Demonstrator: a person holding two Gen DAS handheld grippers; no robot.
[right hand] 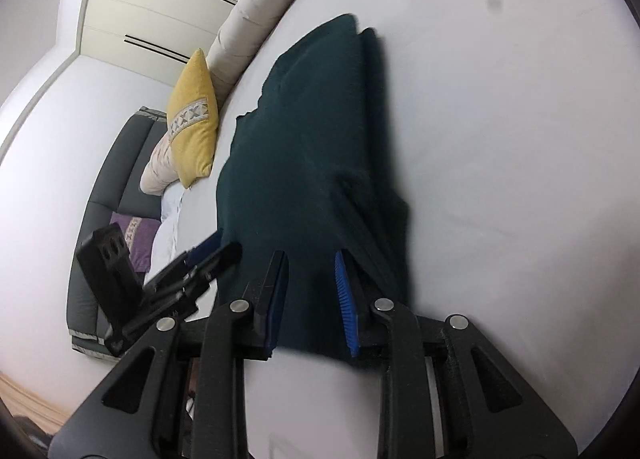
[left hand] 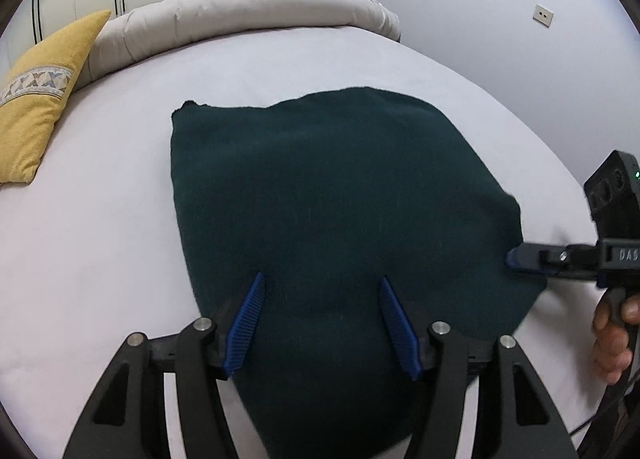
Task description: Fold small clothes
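Observation:
A dark green knitted garment (left hand: pixel 332 195) lies folded on the white bed (left hand: pixel 100 239). Its near part bulges up toward the left wrist camera. My left gripper (left hand: pixel 322 279) hovers over that near part, open, with its blue pads wide apart and nothing pinched. My right gripper (left hand: pixel 514 259) reaches in from the right to the garment's right edge, with a hand (left hand: pixel 612 335) on its handle. In the right wrist view the garment (right hand: pixel 304 131) runs away from the right gripper (right hand: pixel 310 255). Those jaws stand a little apart, with cloth lying between the pads, unpinched. The left gripper (right hand: pixel 214 253) shows beside it.
A yellow cushion (left hand: pixel 36 107) and a rolled beige duvet (left hand: pixel 240 15) lie along the bed's far side. A dark grey padded headboard (right hand: pixel 116 179) and a purple cushion (right hand: pixel 136 239) are at the bed's end. A white wall (left hand: pixel 520 59) borders the right.

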